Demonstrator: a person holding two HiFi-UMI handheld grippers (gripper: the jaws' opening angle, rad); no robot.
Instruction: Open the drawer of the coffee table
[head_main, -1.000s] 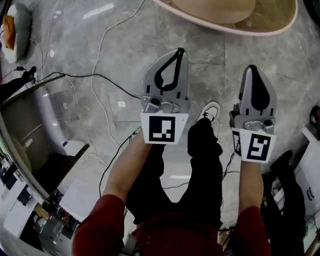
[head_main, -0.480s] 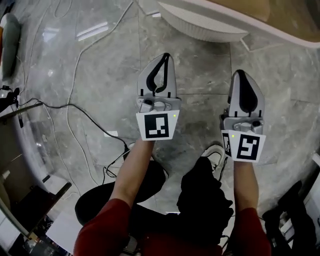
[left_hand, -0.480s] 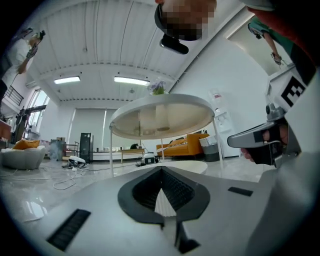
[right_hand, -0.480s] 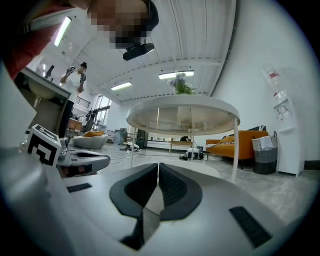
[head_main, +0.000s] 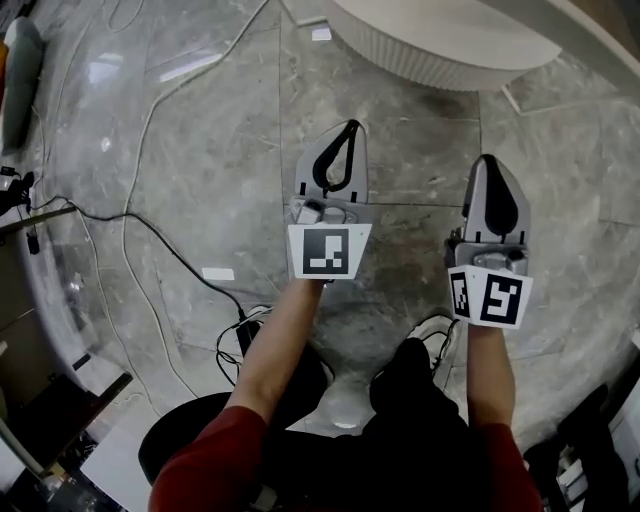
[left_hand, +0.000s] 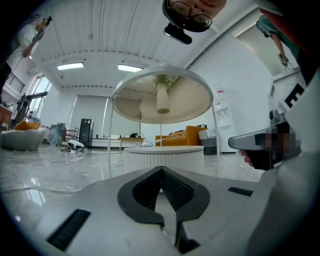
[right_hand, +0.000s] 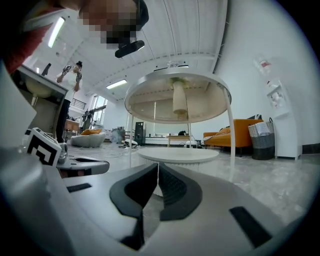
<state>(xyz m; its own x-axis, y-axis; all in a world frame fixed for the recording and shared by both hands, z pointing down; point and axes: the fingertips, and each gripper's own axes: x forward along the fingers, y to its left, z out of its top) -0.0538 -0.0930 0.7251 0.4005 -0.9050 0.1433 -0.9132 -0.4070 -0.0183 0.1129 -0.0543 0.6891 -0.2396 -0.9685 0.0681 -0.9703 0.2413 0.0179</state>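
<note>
The left gripper (head_main: 349, 128) has its jaws pressed together with nothing between them, the black ribbed pads (left_hand: 175, 190) meeting at the tips. The right gripper (head_main: 491, 160), just to its right and level with it, is closed and empty in the same way. Both are held low and roughly level over the grey marble floor (head_main: 200, 130). Straight ahead of both tips, and apart from them, stands the round coffee table (head_main: 430, 68). Its white ribbed lower drum (left_hand: 165, 153) sits at about jaw height, and its upper top (right_hand: 177, 97) on thin legs rises above the grippers, showing its underside. No drawer front can be made out on the drum from here. Behind the grippers are the person's forearms in red sleeves (head_main: 215, 450), with black trousers and a white shoe (head_main: 443, 332) below them. Thin cables (head_main: 140, 228) trail across the floor to the left of the left gripper. Far beyond the table stands an orange sofa (right_hand: 235, 135).
</note>
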